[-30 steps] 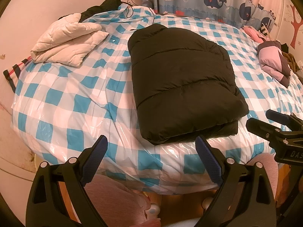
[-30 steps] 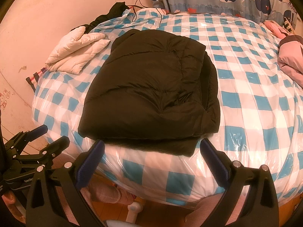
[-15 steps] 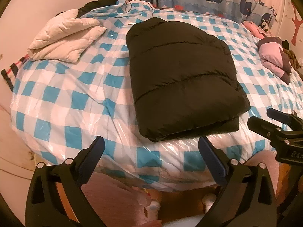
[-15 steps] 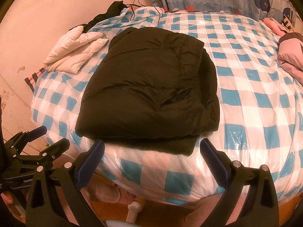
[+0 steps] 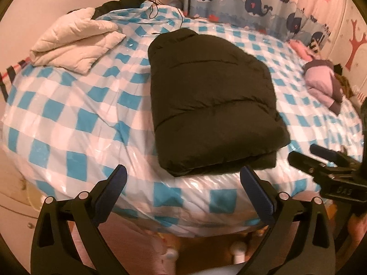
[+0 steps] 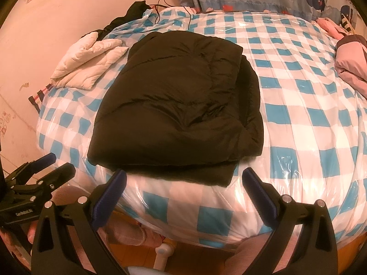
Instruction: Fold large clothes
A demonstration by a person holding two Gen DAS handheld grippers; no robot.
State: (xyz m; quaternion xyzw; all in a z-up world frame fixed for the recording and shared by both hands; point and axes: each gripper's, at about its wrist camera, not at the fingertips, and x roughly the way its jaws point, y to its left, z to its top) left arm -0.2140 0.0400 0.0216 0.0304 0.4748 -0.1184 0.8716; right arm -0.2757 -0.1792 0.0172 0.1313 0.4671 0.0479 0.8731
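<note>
A bed under a blue-and-white checked cover sheathed in clear plastic [image 5: 68,123] carries a folded black quilted puffer jacket [image 5: 206,105] near its front edge. A folded cream quilted jacket [image 5: 75,43] lies at the far left, a pink-and-purple garment [image 5: 321,84] far right, partly cut off. The left gripper [image 5: 183,178] and right gripper [image 6: 183,181] hang off the bed edge, jaws spread wide, empty.

Pink wall [image 6: 68,11], whale curtain [image 5: 240,2], checked bed [image 6: 298,119], warm light.
</note>
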